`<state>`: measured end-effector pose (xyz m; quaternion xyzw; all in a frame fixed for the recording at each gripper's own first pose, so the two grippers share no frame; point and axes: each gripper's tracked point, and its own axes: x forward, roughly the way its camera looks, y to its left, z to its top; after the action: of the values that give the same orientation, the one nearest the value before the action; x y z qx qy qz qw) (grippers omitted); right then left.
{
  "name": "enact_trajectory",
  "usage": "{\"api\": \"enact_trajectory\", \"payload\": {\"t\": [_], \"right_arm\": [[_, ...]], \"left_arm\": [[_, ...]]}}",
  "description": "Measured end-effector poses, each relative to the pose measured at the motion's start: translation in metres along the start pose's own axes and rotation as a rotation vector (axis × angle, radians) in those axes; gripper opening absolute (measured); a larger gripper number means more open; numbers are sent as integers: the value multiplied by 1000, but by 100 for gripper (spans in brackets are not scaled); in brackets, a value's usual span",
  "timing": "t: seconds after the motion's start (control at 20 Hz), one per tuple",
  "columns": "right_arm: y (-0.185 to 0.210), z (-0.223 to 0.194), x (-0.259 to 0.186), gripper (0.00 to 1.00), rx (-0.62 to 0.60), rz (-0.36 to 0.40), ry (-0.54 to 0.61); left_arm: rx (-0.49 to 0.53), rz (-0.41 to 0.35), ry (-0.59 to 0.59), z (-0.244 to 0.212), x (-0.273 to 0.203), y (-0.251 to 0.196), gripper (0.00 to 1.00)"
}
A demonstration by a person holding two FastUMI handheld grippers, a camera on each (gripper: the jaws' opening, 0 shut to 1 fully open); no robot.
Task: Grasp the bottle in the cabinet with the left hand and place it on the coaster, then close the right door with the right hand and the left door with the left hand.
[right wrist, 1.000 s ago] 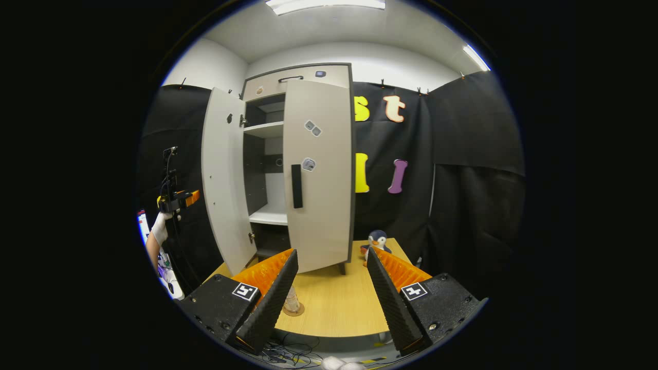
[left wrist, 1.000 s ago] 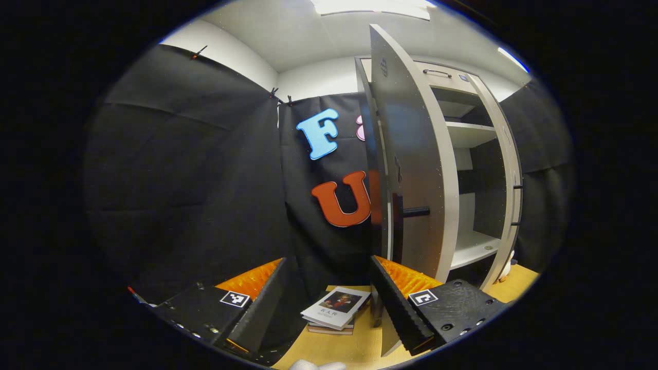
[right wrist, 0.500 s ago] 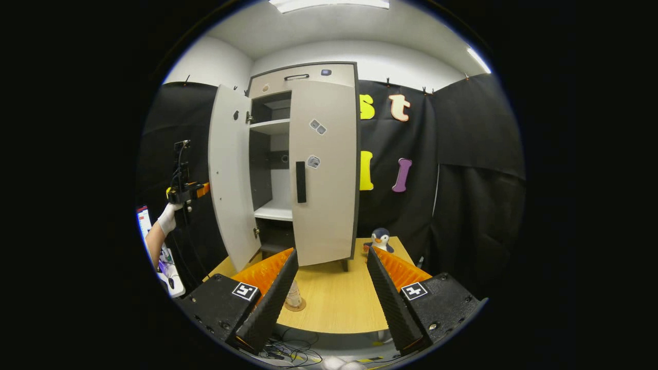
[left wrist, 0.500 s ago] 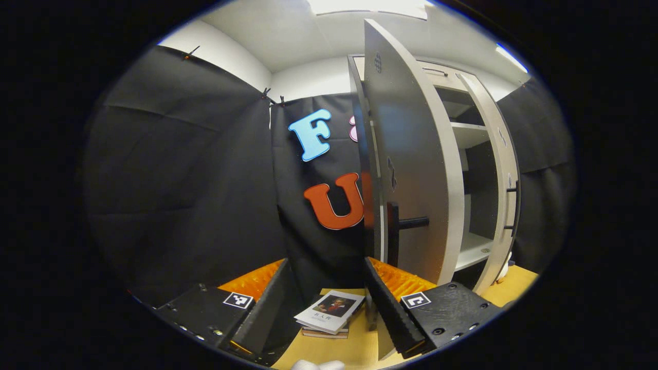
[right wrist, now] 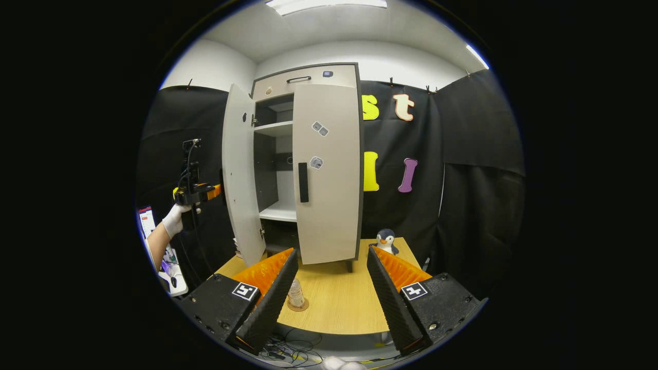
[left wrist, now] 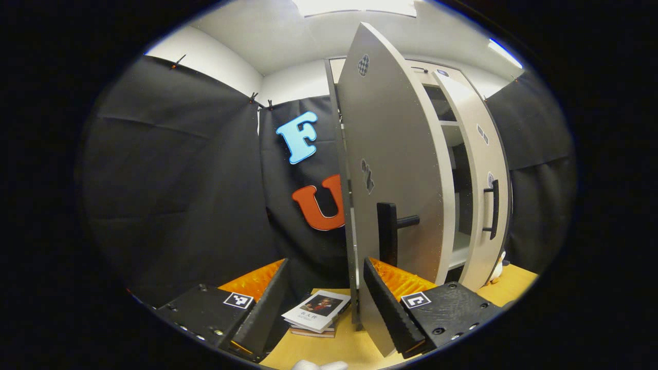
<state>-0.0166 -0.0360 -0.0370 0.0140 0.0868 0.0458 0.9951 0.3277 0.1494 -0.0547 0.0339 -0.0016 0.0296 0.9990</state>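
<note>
Right gripper view is facing a tall pale cabinet [right wrist: 308,82] standing at the far side of a wooden desk [right wrist: 339,303]. Its right door [right wrist: 329,174] is sitting closed, or very nearly so, and is carrying three small stickers whose print is too small to read. Its left door [right wrist: 239,174] is standing partly open, leaving a gap through which shelves are showing. A clear bottle [right wrist: 295,294] is standing upright on a round coaster [right wrist: 298,307] near the desk's front edge, left of centre. A small toy penguin [right wrist: 385,240] is sitting by the desk's far right corner, just beside the cabinet. Bare desk is lying open between the bottle and the cabinet's foot. The right gripper [right wrist: 329,288] is hovering over the front edge with its fingers spread wide apart, holding and touching nothing. Off to the left, a gloved hand [right wrist: 175,221] is holding the left gripper [right wrist: 198,192] beside the outer face of the left door.

Left gripper view is looking along the left door [left wrist: 396,169] from just outside it; a dark handle [left wrist: 388,234] is sticking out right above this gripper's right finger. The left gripper [left wrist: 324,303] is spread wide, gripping nothing; whether a fingertip is touching the door cannot be told. A book [left wrist: 316,311] with a portrait cover is lying on the desk between the fingers; its title is too small to read.
</note>
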Motion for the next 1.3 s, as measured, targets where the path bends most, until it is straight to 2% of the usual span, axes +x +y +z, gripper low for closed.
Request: {"api": "enact_trajectory", "payload": {"t": [0.15, 0.4, 0.45, 0.5, 0.75, 1.0, 1.3], "right_arm": [[-15, 2, 13, 84, 4, 20, 6], [-31, 14, 33, 84, -4, 57, 1], [-32, 15, 33, 84, -10, 65, 0], [-34, 17, 32, 84, -20, 68, -5], [-45, 29, 41, 84, -58, 56, -46], [-35, 40, 51, 84, -65, 54, -89], [-12, 48, 63, 83, -42, 40, -119]], "left_arm": [[-61, -17, 25, -2, 3, -27, 86], [-42, -54, 14, 8, 16, -85, 92], [-39, -56, 12, 9, 21, -95, 89], [-34, -54, 10, 10, 23, -103, 98], [-6, -11, 1, 19, 26, -115, 96], [-29, -1, 12, 23, -15, -108, 96], [-11, -3, 15, 23, -107, -90, 96]]}}
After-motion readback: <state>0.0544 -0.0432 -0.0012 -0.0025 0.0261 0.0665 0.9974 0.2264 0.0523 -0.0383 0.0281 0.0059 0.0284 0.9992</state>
